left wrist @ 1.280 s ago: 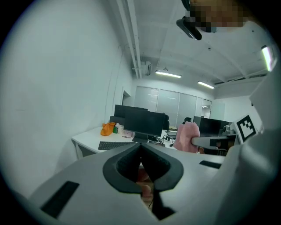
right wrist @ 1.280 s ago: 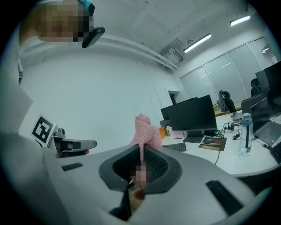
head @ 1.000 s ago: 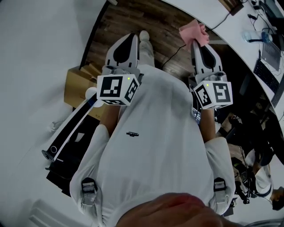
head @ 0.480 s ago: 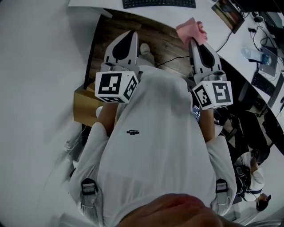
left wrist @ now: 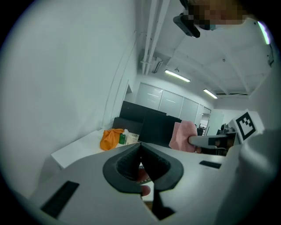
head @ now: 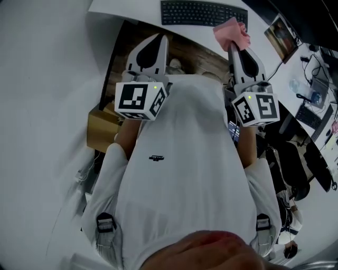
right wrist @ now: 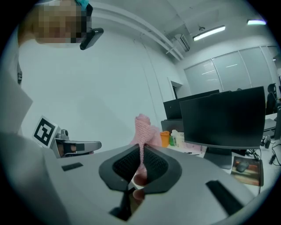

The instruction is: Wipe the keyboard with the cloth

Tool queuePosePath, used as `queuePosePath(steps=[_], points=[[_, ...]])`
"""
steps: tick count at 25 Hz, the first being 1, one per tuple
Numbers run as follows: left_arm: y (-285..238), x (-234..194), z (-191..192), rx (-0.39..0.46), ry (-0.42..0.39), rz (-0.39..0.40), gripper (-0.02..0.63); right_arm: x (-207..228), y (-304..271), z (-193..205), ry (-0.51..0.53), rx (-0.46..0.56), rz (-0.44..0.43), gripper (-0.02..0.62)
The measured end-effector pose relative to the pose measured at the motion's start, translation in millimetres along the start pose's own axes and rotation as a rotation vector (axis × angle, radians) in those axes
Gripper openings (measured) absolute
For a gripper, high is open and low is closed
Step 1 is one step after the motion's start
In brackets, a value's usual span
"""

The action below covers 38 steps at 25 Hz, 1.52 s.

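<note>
**Cloth [head: 232, 32] of pink knit clamped in right gripper [head: 235, 47], keyboard lying ahead on desk**

Nearest the head camera, the person's white short-sleeved shirt [head: 185, 174] is filling the middle of the view, and both forearms are reaching forward from it. Each one is carrying a grey two-jaw gripper topped by its marker cube.

The left gripper [head: 160, 39] is pressing its black-padded jaws together with nothing between them; its own view [left wrist: 140, 148] is showing the pads meeting along one line.

The right gripper's jaws [right wrist: 141, 154] are squeezing a fold of the cloth [right wrist: 144, 127]. The rest is standing up in a bunch past the tips.

Below the left gripper, a brown cardboard box [head: 99, 124] is sitting on the dark wooden floor [head: 134, 39].

Farther on, the black keyboard [head: 200, 12] is lying flat on the curved white desk [head: 127, 13]. The cloth is showing just beside the keyboard's right end, and whether they are touching cannot be told.

Beyond that, dark monitors [right wrist: 224, 116] are standing on the desk.
</note>
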State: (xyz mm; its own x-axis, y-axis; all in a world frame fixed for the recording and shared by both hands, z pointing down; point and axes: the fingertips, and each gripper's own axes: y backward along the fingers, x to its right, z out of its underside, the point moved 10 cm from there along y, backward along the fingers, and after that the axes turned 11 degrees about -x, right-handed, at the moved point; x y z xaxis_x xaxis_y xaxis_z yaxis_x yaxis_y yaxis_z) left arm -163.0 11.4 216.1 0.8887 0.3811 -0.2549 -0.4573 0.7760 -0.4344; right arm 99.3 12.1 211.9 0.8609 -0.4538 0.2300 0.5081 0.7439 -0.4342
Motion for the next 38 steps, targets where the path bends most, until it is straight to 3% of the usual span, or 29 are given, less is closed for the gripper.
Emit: queuePosePath(steps=[8, 20, 38], points=[[-23.8, -17.2, 2.7, -0.061, 0.052, -0.018, 0.014, 5.5, -40.9, -3.1, 0.019, -0.064, -0.046, 0.026], [-64.8, -40.9, 20.0, -0.101, 0.140, -0.150, 0.014, 31.8, -156.1, 9.3, -0.030, -0.228, -0.200, 0.026], [-113.7, -83.0, 69.7, -0.147, 0.136, -0.209, 0.014, 32.7, -302.5, 61.2, 0.026, -0.415, -0.292, 0.026]])
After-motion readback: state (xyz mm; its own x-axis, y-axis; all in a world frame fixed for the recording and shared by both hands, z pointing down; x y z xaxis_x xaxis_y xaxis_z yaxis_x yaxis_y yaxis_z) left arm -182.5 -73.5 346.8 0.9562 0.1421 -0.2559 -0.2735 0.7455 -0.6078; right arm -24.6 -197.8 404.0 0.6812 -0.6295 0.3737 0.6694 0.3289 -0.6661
